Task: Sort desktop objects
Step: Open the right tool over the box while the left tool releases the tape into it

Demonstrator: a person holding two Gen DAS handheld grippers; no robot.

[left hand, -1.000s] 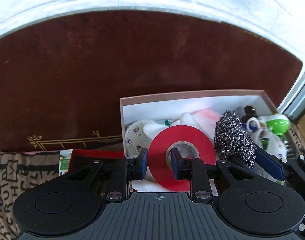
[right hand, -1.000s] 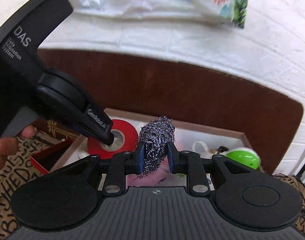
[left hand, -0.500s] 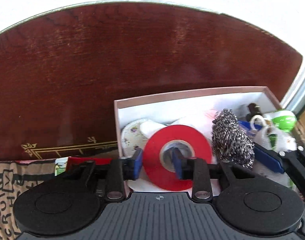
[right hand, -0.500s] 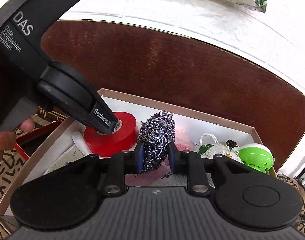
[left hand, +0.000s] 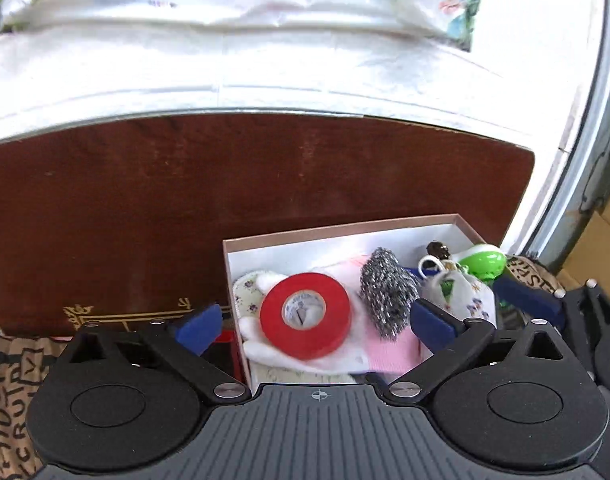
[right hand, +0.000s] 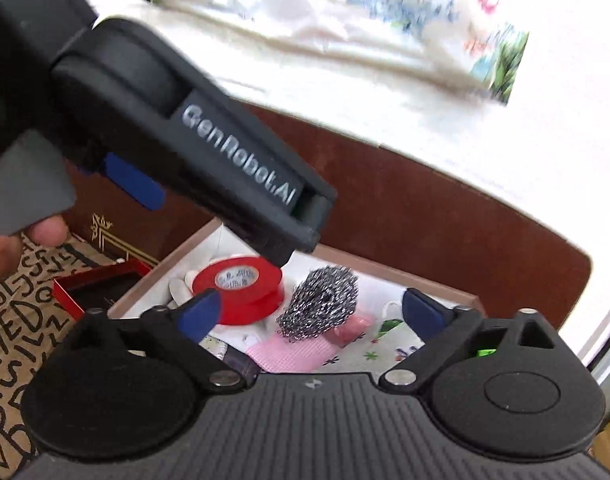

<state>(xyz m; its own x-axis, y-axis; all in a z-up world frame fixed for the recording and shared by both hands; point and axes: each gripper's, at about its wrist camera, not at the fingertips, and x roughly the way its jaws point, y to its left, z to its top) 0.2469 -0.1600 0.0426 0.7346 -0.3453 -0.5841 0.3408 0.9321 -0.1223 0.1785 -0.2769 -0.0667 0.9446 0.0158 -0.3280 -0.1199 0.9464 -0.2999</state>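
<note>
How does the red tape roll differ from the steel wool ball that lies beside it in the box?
The red tape roll is a smooth flat ring with a white paper core; the steel wool ball is a rough tangle of shiny wire with no hole. The roll lies flat, while the ball stands taller, lumpy and egg-shaped. Both rest on cloth inside the box, and neither open claw holds them.

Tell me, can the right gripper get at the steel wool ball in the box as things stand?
Probably yes. The right gripper is open, and the steel wool ball lies exposed on top in the box, between the fingers' line. The red tape roll sits beside it, leaving a gap.
</note>
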